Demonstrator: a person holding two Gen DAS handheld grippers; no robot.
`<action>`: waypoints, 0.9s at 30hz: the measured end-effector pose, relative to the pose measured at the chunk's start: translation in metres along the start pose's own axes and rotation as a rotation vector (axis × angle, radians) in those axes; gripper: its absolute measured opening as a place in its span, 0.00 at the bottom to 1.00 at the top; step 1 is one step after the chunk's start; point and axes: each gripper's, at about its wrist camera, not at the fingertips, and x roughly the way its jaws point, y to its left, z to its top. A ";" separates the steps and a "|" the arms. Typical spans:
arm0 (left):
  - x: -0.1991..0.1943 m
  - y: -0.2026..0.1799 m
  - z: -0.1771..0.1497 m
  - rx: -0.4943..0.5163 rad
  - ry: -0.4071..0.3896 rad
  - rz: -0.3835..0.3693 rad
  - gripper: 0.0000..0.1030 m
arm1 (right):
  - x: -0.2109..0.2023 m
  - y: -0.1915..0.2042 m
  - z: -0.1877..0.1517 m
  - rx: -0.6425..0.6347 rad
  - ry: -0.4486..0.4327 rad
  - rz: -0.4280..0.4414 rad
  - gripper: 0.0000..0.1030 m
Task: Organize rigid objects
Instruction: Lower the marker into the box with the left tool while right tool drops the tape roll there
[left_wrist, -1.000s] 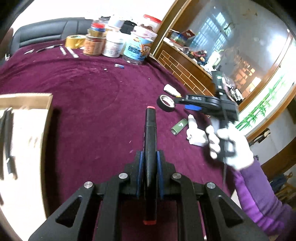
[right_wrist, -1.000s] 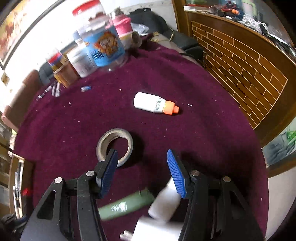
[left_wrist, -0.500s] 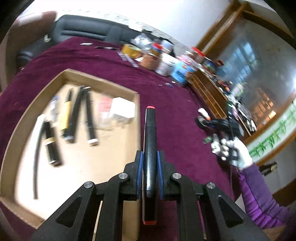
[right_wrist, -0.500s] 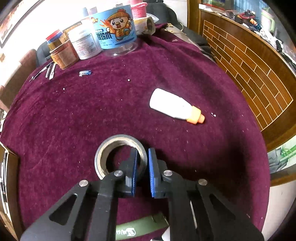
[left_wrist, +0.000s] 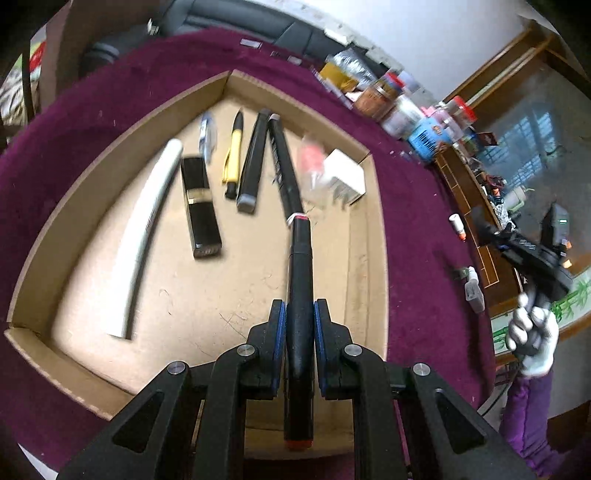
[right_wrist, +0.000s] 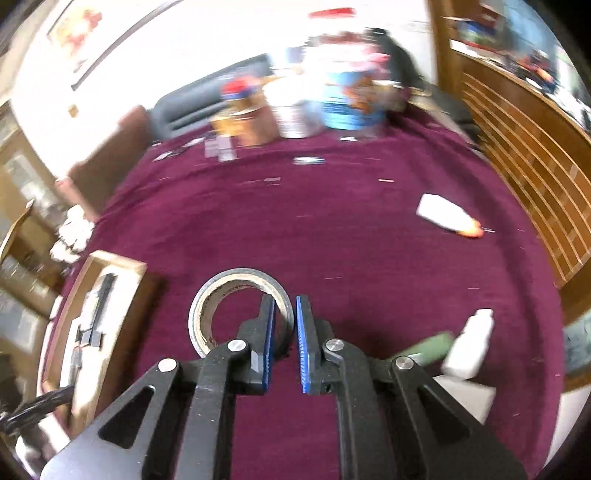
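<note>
My left gripper is shut on a black marker with red ends and holds it over the right part of a cardboard tray. The tray holds pens, a black case, a white tube and a white box. My right gripper is shut on the wall of a grey tape roll, lifted above the purple cloth. The right gripper also shows in the left wrist view, far right.
A white bottle with an orange cap lies on the cloth at the right. A green tube and a white bottle lie near the right edge. Jars stand at the back. The tray's corner is at the left.
My left gripper has carried the marker leftward to over the tray. My right gripper closed on the tape roll and has lifted it, swinging toward the tray.
</note>
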 end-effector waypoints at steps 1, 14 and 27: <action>0.002 0.002 0.001 -0.006 0.008 0.001 0.12 | 0.001 0.014 -0.002 -0.018 0.006 0.027 0.08; 0.015 0.017 0.033 -0.047 -0.045 0.118 0.15 | 0.060 0.164 -0.048 -0.249 0.163 0.190 0.09; -0.053 0.035 0.013 -0.031 -0.198 0.087 0.44 | 0.121 0.230 -0.078 -0.481 0.286 0.013 0.09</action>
